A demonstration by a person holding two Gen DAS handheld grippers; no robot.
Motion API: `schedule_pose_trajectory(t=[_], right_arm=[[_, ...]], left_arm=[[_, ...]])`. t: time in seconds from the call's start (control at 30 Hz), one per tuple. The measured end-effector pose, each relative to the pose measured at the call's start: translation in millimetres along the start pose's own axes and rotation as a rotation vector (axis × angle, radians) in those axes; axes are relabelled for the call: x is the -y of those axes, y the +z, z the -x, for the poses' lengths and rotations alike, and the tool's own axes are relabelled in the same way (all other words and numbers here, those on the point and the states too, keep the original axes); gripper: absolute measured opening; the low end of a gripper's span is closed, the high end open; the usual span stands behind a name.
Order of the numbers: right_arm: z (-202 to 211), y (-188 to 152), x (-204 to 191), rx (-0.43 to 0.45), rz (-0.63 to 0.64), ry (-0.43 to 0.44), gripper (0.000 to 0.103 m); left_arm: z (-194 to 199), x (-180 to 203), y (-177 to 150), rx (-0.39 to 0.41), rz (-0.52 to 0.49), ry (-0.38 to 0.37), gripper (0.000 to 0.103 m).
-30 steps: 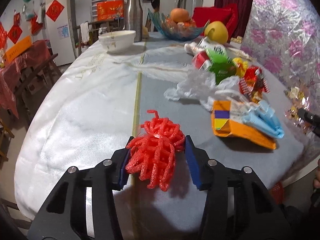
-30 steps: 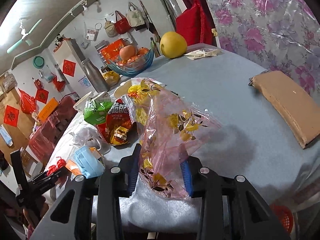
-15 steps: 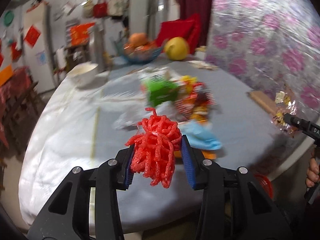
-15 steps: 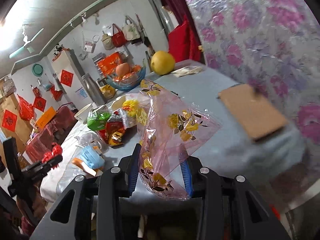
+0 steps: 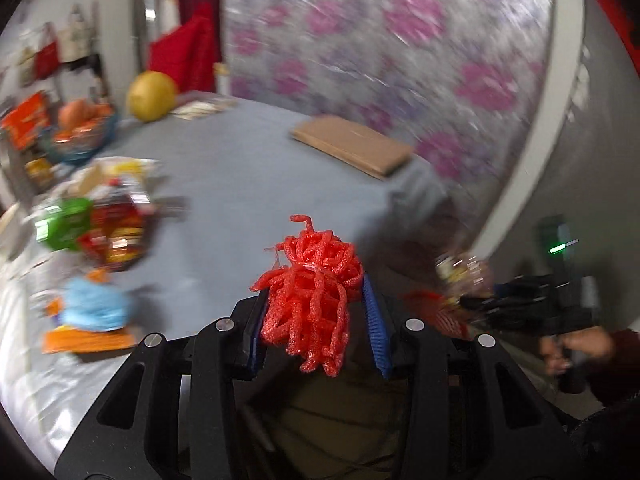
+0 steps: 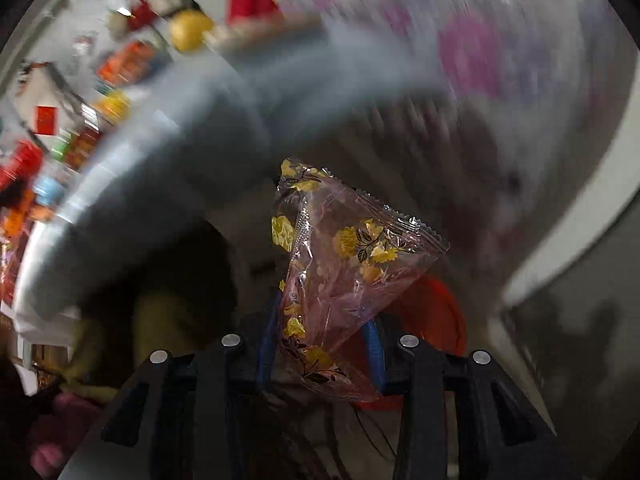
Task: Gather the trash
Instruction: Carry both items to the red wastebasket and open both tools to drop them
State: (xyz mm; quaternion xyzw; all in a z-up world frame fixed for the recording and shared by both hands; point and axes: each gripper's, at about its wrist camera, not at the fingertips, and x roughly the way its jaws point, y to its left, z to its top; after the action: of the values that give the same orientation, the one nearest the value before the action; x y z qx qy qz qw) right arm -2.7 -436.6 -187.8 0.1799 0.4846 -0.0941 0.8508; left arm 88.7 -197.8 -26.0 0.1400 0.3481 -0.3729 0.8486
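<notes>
My left gripper (image 5: 314,312) is shut on a red foam fruit net (image 5: 312,292), carried above the near edge of the grey-clothed table (image 5: 256,184). The right gripper (image 6: 320,332) is shut on a clear pink wrapper with yellow flowers (image 6: 340,256), held off the table's edge over a red bin (image 6: 436,316) on the floor. In the left wrist view the right gripper (image 5: 468,300) shows at the right with that wrapper (image 5: 460,272), a hand (image 5: 576,348) behind it. More trash lies on the table: snack packets (image 5: 108,232), a green packet (image 5: 60,224), a blue mask on an orange box (image 5: 96,312).
A brown cardboard piece (image 5: 352,146) lies at the table's far right edge. A yellow pomelo (image 5: 152,96) and a fruit bowl (image 5: 80,136) stand at the back. A flowered curtain (image 5: 380,40) hangs behind; grey floor lies to the right.
Both grippers swung right off the table with their loads. The left one lifted the net clear of the cloth. The right one dropped below the table edge, now over the red bin.
</notes>
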Motion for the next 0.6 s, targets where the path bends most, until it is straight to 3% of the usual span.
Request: schedule_pose_trajectory(t=[0.1, 0.17, 0.27, 0.37, 0.47, 0.6], right_arm=[[-55.9, -17.5, 34.8, -0.126, -0.065, -0.021, 0.053], [-69.7, -22.0, 50.1, -0.153, -0.117, -0.024, 0.055], [-57.2, -18.9, 69.7, -0.111, -0.179, 0.014, 0.06], [-24.6, -10.5, 85.7, -0.006, -0.193, 0.005, 0.073], [-15.5, -7.3, 96.4, 0.017, -0.211, 0.05, 0.074], [-0.8, -3.0, 102.3, 0.079, -0.202, -0.003, 0.074]], left_arm=[[-31.5, 26.6, 6.2, -0.064, -0.05, -0.055, 0.042], [-50.3, 40.3, 8.6, -0.101, -0.081, -0.073, 0.042], [-77.8, 61.1, 12.3, -0.155, -0.118, -0.107, 0.042], [-98.3, 79.1, 14.3, -0.192, -0.142, -0.147, 0.042], [-116.1, 97.7, 14.1, -0.221, -0.178, -0.167, 0.042], [-130.7, 117.6, 12.7, -0.256, -0.223, -0.189, 0.042]])
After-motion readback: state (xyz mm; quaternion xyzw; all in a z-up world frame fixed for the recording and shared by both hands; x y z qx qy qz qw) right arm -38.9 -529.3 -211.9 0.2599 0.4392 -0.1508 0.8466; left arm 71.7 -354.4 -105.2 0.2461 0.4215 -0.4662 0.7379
